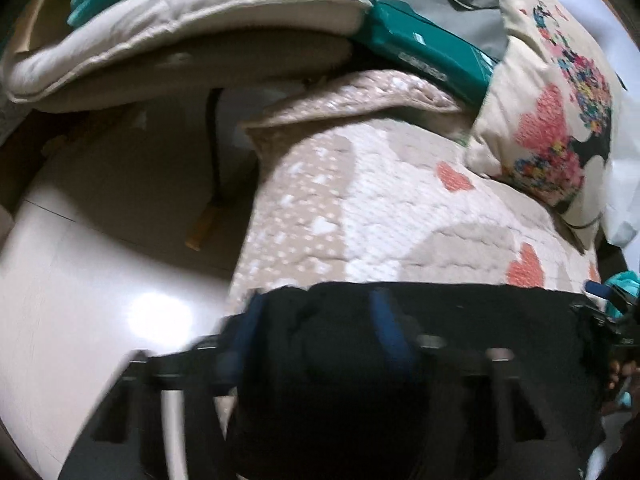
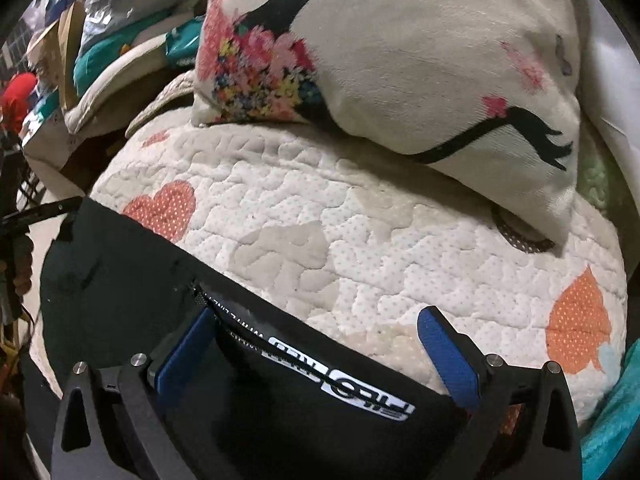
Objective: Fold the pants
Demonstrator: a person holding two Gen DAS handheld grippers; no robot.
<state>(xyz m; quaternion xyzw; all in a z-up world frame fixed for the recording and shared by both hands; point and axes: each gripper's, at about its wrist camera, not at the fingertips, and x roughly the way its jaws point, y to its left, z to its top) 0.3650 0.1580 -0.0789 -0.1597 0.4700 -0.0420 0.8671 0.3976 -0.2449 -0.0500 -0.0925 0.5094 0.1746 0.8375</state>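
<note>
The black pants point(image 1: 460, 320) lie on a quilted bed cover with orange hearts point(image 1: 380, 216). My left gripper point(image 1: 316, 328) has its blue pads point(image 1: 386, 324) either side of a bunched fold of the pants; the view is blurred and dark. In the right wrist view the pants point(image 2: 120, 264) show a zip and a white logo label point(image 2: 340, 384). My right gripper point(image 2: 320, 344) is open, its blue pads point(image 2: 444, 356) wide apart over the pants' edge. The right gripper also shows at the right edge of the left wrist view point(image 1: 612, 320).
A floral cushion point(image 2: 400, 60) lies on the bed just beyond the pants. A beige padded seat point(image 1: 180, 32), a teal packet point(image 1: 432, 48) and grey fabric sit at the far side. Glossy floor point(image 1: 100, 280) lies left of the bed. Clutter stands at the far left point(image 2: 24, 120).
</note>
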